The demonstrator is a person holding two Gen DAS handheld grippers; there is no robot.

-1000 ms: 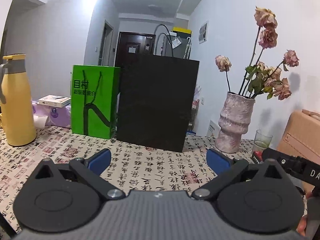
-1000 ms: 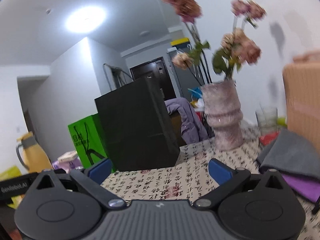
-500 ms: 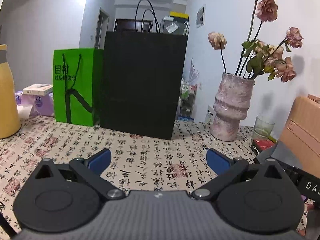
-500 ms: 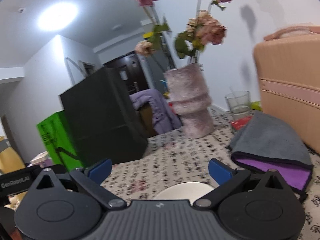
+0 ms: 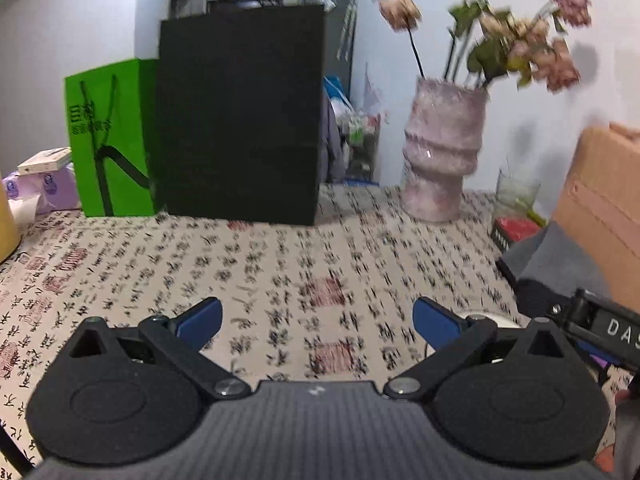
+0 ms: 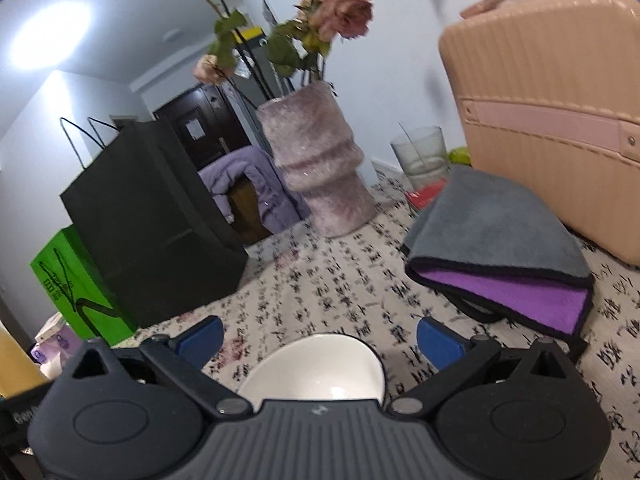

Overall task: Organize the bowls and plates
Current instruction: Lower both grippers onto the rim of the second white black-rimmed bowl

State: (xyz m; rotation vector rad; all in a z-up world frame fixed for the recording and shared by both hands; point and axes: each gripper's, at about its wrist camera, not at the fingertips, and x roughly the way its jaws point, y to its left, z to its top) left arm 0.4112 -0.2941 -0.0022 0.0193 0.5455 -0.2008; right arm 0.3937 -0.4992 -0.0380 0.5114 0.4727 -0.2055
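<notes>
Two grippers hover, fingers spread, gripping nothing. Right gripper (image 6: 318, 338) sits over the white bowl (image 6: 316, 368) at six o'clock on the table (image 6: 340, 280); left gripper (image 5: 316, 320) waits over bare cloth. Approach step, I'd say: next, lower and pinch the rim.

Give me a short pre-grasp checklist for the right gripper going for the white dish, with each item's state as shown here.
1. Right gripper open: ok, blue pads spread wide.
2. White dish between the jaws: ok, it sits centred below them, partly hidden by the gripper body.
3. Contact with the dish made: not ok, no pad touches it yet.
4. Folded grey and purple cloth out of the path: ok, it lies off to the right of the dish.
5. Left gripper free: ok, open over bare tablecloth.
6. Bowl or plate: cannot tell, only part of the rim shows.
</notes>
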